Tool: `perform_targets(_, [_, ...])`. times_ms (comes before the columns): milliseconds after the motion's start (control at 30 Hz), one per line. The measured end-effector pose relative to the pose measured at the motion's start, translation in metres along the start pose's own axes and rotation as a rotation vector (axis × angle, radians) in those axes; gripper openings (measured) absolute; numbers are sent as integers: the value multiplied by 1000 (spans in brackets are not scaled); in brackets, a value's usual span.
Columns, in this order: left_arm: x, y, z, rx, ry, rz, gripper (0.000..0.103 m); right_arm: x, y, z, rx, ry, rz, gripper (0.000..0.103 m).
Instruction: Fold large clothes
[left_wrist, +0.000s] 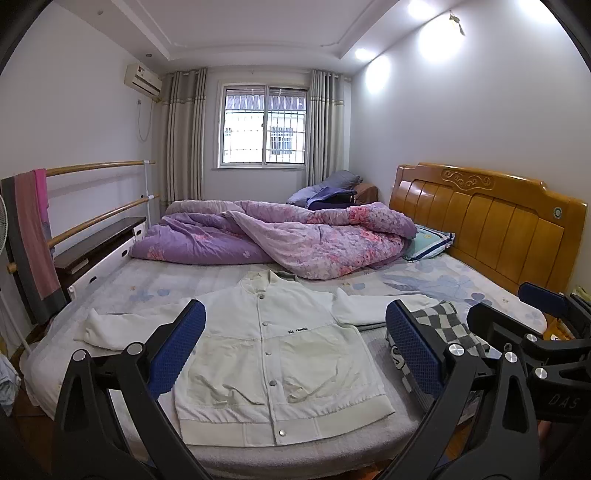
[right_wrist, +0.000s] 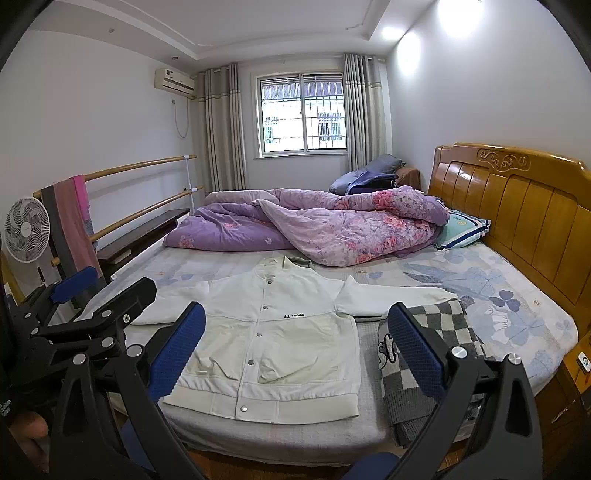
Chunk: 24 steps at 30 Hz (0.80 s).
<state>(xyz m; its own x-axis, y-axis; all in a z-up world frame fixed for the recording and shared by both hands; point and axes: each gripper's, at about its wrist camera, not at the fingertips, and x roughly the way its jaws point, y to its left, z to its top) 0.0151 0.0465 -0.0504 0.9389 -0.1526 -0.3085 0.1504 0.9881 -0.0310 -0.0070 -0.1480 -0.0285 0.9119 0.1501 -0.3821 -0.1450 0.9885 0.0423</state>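
A white snap-button jacket (left_wrist: 273, 347) lies flat and face up on the bed, both sleeves spread out to the sides; it also shows in the right wrist view (right_wrist: 273, 332). My left gripper (left_wrist: 295, 347) is open and empty, held above the jacket's lower half near the bed's front edge. My right gripper (right_wrist: 295, 343) is open and empty, held at the same height just right of the left one. In the left wrist view the right gripper (left_wrist: 524, 314) shows at the right edge. In the right wrist view the left gripper (right_wrist: 85, 299) shows at the left edge.
A folded grey-and-white checked garment (right_wrist: 432, 362) lies right of the jacket, by its right sleeve. A rumpled purple floral quilt (left_wrist: 280, 236) fills the far half of the bed. A wooden headboard (right_wrist: 524, 210) is right; a rail with towels (right_wrist: 70, 225) and a fan (right_wrist: 26, 229) are left.
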Motion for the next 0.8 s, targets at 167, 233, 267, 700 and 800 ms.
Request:
perform_targets(167, [1,0,1,5,-4,2,98,1,-1,1,-1,0,-2,95])
perform_targets(233, [3,0,1,11,-9,7,98,1,-1,1,1,4,0,95])
perform_targets(267, [3,-1,1,14,-11,9,98,2,-1,1,3,5,0,95])
perform_targets(700, [5,1,2,13,-20,-2,98,3,0,2,-1,0,-8,95])
perform_targets(800, [5,2,2,11,-24,-3,98,2,4,2,-9,-6,-11,95])
